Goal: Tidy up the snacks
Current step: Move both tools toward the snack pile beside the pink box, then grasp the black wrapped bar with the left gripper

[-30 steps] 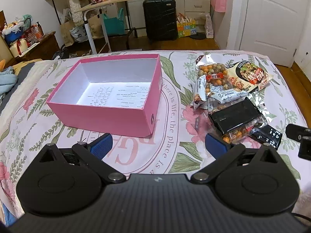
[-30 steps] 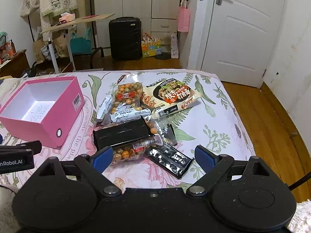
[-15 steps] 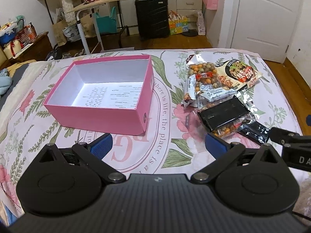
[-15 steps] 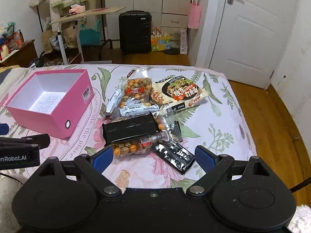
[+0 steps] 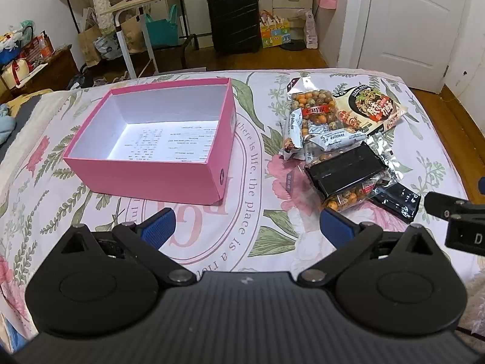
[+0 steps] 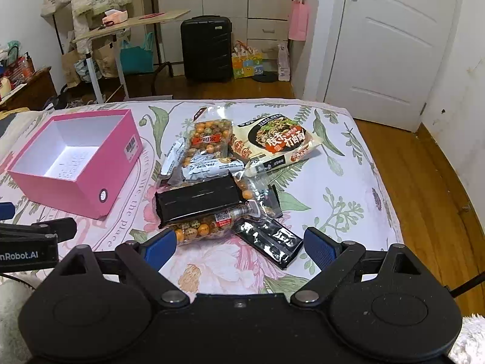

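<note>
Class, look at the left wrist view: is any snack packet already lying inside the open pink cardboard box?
No: the pink cardboard box shows only its bare white printed floor, and the snack packets lie piled on the bedsheet beside it.

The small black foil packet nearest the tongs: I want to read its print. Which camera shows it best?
The right wrist view: the small black foil packet lies whole and close, just beyond the open right tongs. The left wrist view catches it off to the right, smaller and partly under the peanut bag.
</note>
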`<state>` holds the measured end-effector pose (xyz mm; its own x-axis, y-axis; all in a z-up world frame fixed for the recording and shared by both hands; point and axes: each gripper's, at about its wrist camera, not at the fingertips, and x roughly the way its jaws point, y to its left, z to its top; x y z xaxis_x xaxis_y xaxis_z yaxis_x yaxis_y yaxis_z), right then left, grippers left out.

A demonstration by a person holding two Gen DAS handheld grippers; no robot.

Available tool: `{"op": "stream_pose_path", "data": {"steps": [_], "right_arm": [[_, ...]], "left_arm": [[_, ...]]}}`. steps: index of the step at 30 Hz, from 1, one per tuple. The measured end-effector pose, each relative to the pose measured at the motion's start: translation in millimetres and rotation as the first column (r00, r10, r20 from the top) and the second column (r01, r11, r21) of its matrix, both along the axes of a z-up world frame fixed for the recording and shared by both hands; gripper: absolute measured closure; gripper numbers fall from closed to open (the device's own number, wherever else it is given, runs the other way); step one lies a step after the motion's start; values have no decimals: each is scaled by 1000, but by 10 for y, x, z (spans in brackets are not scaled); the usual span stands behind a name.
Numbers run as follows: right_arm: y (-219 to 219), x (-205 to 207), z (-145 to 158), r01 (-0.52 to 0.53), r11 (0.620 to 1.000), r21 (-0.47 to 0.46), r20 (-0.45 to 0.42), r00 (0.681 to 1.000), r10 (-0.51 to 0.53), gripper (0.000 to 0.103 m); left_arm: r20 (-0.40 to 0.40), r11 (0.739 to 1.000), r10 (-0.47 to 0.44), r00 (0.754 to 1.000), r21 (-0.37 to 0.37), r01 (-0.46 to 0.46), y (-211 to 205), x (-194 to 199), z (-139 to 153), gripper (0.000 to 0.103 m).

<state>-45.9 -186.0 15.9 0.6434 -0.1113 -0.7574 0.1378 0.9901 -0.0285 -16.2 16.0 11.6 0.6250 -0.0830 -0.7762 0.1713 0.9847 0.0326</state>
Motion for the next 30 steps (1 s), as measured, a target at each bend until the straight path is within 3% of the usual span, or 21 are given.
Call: {"op": "stream_pose_path", "data": {"steps": [24,28,30], "right_arm": [[-16,-22,10,53,997,-61,40,998,-51,10],[-78,-2,118,-24,1000,4,46,999,24,10],[-128,32,214,-125,992,26,47,991,124,10]], "left_arm": [[22,1000,-9,1000,-7,9,14,0,7,0],[17,999,-17,1000,-45,18,45,24,39,1],[19,997,-33,999,-68,34,67,72,80,3]]}}
